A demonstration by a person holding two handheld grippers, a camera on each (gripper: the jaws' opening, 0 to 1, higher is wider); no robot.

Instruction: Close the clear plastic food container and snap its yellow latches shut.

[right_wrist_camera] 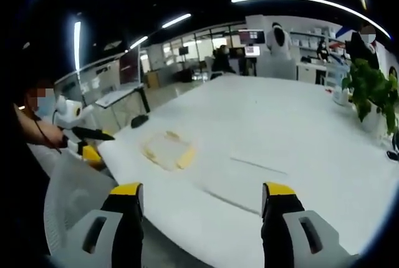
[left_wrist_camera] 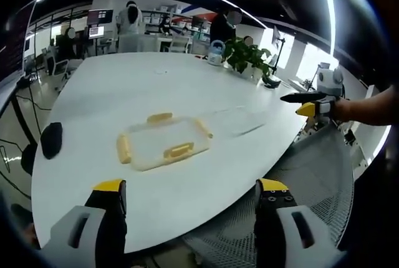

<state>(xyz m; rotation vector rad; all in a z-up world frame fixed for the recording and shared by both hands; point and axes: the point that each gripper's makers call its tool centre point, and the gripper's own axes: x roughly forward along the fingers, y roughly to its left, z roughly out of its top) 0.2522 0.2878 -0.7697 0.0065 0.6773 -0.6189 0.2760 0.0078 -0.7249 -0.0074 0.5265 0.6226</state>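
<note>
The lid [left_wrist_camera: 163, 143] lies flat on the desk [left_wrist_camera: 124, 87] ahead of the left hand-held gripper [left_wrist_camera: 190, 196], nearer than the right hand-held gripper [right_wrist_camera: 202, 202]; both stand apart, empty

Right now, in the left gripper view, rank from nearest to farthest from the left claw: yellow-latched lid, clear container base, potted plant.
1. Clear plastic lid with yellow latches, table centre, nearest.
2. Clear container base, just beyond, to its right.
3. Green potted plant, far edge.

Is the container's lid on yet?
No. The lid lies flat on the table, apart from the clear base.
</note>
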